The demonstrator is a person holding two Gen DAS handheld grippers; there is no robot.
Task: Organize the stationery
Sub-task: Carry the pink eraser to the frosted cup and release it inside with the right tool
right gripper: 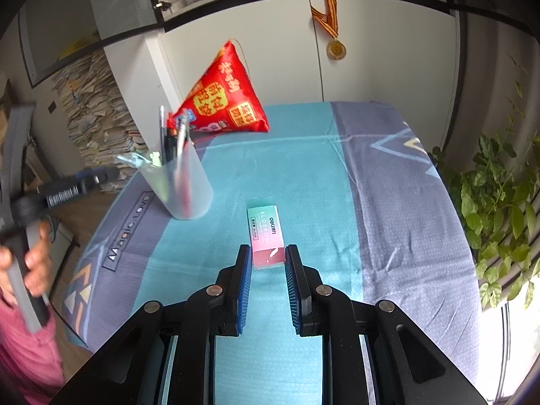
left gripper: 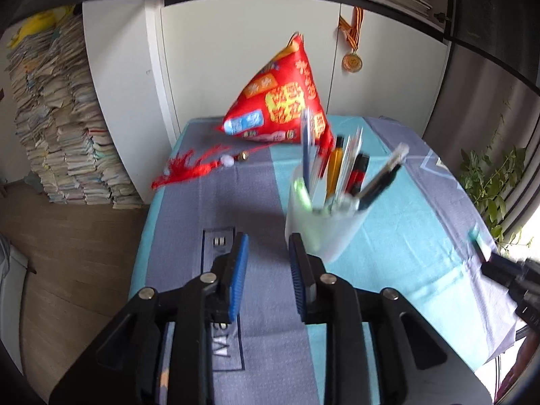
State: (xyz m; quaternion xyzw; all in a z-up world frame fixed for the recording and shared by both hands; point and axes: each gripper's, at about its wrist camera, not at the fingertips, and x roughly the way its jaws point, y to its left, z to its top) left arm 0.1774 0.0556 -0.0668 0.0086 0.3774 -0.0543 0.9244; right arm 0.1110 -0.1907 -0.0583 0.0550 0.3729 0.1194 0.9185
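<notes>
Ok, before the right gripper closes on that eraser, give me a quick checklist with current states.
1. Right gripper open: ok, jaws apart.
2. Eraser between the fingertips: ok, only its near end sits in the gap.
3. Eraser lying flat on the tablecloth: ok.
4. Pen cup clear of the eraser: ok, apart to its left, upright.
5. Left gripper out of the way: ok, open, empty, near the cup.
6. Room in the cup for the eraser: cannot tell, many pens inside.
</notes>
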